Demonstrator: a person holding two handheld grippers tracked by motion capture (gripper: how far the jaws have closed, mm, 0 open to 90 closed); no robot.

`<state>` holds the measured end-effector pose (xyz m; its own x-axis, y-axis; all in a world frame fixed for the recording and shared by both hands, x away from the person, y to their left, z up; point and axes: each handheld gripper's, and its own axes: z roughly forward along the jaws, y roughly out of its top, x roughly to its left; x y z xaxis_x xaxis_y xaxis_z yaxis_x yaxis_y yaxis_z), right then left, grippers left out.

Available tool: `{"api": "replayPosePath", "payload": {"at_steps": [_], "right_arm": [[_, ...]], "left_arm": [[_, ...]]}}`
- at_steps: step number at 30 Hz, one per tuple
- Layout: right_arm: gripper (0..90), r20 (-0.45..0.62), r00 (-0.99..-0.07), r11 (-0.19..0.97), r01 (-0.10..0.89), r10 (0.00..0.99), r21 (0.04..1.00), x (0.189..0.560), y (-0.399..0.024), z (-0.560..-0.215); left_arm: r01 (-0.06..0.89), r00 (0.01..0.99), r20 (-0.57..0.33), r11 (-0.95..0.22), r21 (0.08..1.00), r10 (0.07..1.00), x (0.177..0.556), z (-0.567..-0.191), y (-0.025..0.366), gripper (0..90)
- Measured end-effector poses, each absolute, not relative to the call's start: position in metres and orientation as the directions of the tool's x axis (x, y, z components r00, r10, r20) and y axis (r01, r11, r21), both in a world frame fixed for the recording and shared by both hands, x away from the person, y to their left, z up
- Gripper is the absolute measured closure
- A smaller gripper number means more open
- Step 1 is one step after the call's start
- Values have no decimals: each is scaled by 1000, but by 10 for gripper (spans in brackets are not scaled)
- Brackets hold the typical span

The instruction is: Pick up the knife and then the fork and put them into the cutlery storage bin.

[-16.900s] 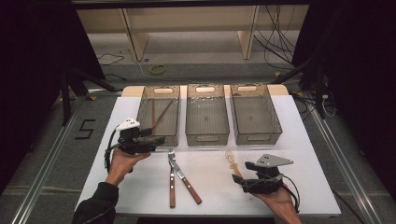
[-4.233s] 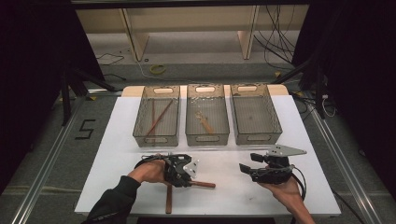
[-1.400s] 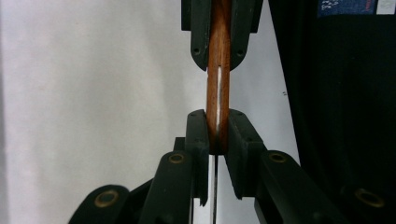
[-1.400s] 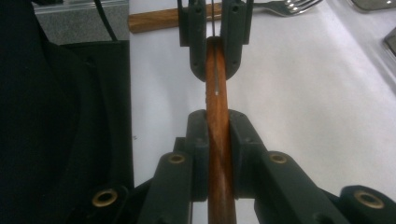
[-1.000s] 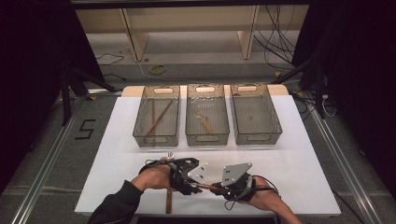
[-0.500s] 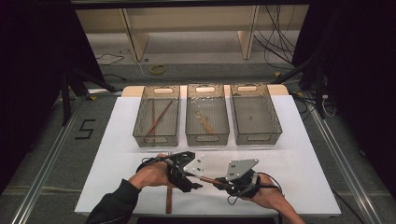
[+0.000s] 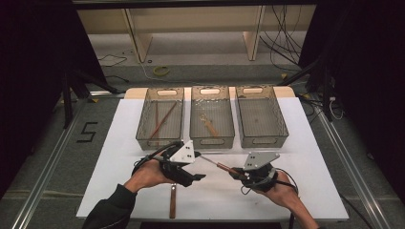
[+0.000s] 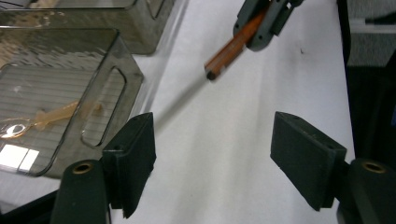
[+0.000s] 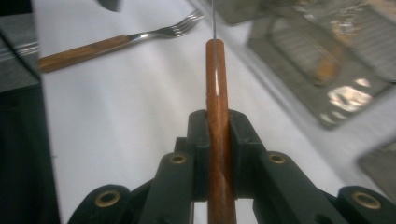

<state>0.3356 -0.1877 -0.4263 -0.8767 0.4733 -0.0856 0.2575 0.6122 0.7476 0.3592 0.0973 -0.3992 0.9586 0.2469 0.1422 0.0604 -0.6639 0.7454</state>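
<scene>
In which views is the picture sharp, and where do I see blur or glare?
High view: the white table is brightly lit, its surroundings dark. Left gripper view: the blade of the knife blurs to a grey streak, and the bin shows white glare. Right gripper view: the handle carries a bright highlight; the fork behind is soft.

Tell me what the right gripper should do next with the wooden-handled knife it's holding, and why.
Probably carry the wooden-handled steel knife toward the empty clear plastic bin on the right. The right gripper is clamped on the handle, and the left gripper has just been opening its jaws, with nothing between them now, so the handover looks done.
</scene>
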Motion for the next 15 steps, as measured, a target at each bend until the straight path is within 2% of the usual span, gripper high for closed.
{"api": "replayPosePath", "payload": {"at_steps": [3,11,15], "right_arm": [[815,-91,-849,586,278,521,761,342,-198,-422],[815,-94,-769,511,323,633,797,365,-224,-408],[815,-93,-729,480,343,678,807,377,-231,-402]], "left_arm": [[90,956,113,-640,763,269,359,-399,106,308],[189,933,39,-577,795,359,360,-414,125,246],[222,916,22,-551,804,401,360,-422,136,243]]}}
